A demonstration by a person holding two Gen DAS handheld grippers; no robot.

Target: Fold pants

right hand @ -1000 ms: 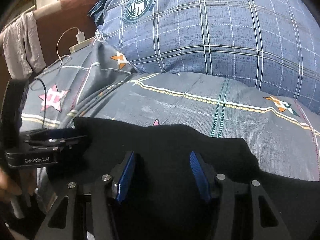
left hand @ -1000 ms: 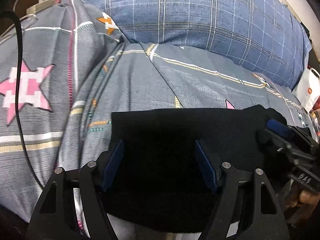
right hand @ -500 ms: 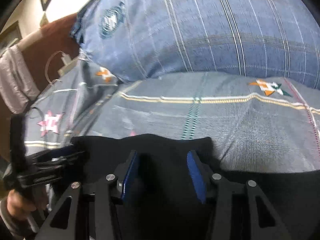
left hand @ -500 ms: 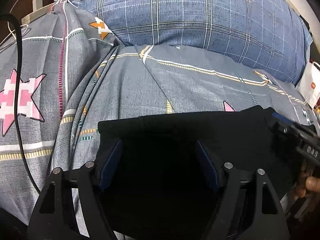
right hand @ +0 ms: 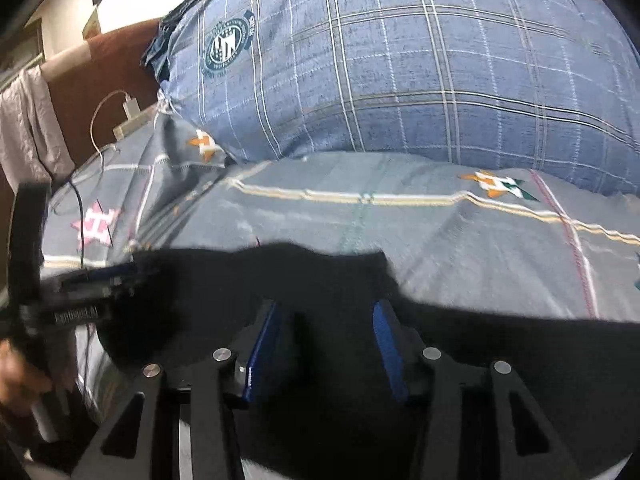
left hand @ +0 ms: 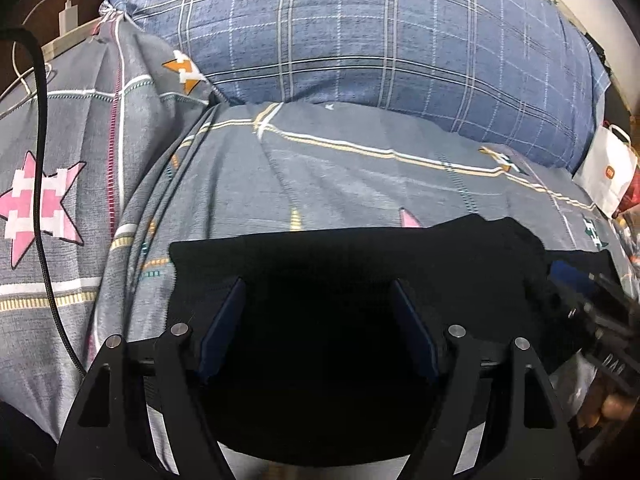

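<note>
Black pants [left hand: 360,256] lie folded on a grey patterned bedsheet [left hand: 360,176]. My left gripper [left hand: 320,296] is open, its blue-padded fingers spread above the pants' left part. My right gripper [right hand: 324,320] is open over the pants [right hand: 280,280] further right. In the left wrist view the right gripper [left hand: 592,300] shows at the right edge of the pants. In the right wrist view the left gripper [right hand: 100,284] shows at the pants' left edge. The near part of the pants is hidden under the gripper bodies.
A large blue plaid pillow [left hand: 380,36] lies beyond the pants. A black cable [left hand: 40,200] runs down the left of the sheet. A white charger [left hand: 68,16] sits at the far left corner. A white paper bag [left hand: 608,168] stands at the right.
Both grippers have drawn back and tilted up, so more pillow shows. The right wrist view has swung right. Both stay open; the pants stay on the sheet.
</note>
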